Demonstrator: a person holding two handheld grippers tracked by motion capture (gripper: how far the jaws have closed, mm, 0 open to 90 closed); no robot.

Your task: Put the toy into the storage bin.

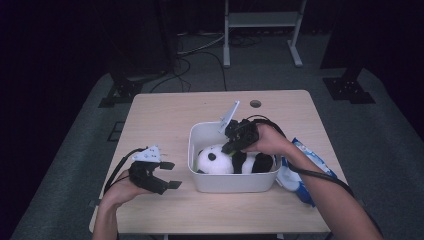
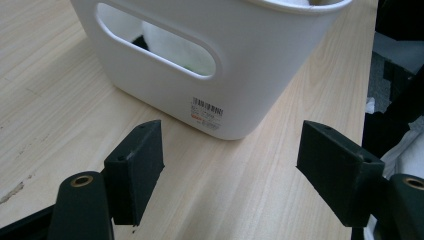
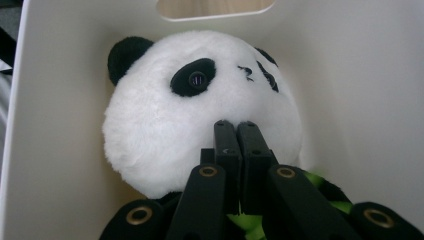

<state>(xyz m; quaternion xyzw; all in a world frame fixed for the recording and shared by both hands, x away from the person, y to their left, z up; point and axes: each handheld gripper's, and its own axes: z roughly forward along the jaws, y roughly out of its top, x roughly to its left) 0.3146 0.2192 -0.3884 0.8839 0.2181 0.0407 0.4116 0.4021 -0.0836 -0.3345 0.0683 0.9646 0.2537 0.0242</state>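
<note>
A plush panda (image 1: 215,161) lies in a white plastic bin (image 1: 230,184) at the middle of the wooden table, head to the left. My right gripper (image 1: 231,146) reaches down into the bin. In the right gripper view its jaws (image 3: 235,127) are shut together, tips against the panda's white head (image 3: 200,100), with nothing visible between them. A green strip (image 3: 245,221) shows under the jaws at the panda's neck. My left gripper (image 1: 167,175) rests left of the bin, open and holding nothing (image 2: 235,150), and it faces the bin's handle wall (image 2: 250,75).
A blue and white bag (image 1: 300,175) lies on the table right of the bin, under the right forearm. A round cable hole (image 1: 255,103) sits near the far edge. Bare tabletop (image 1: 160,120) extends left of and behind the bin.
</note>
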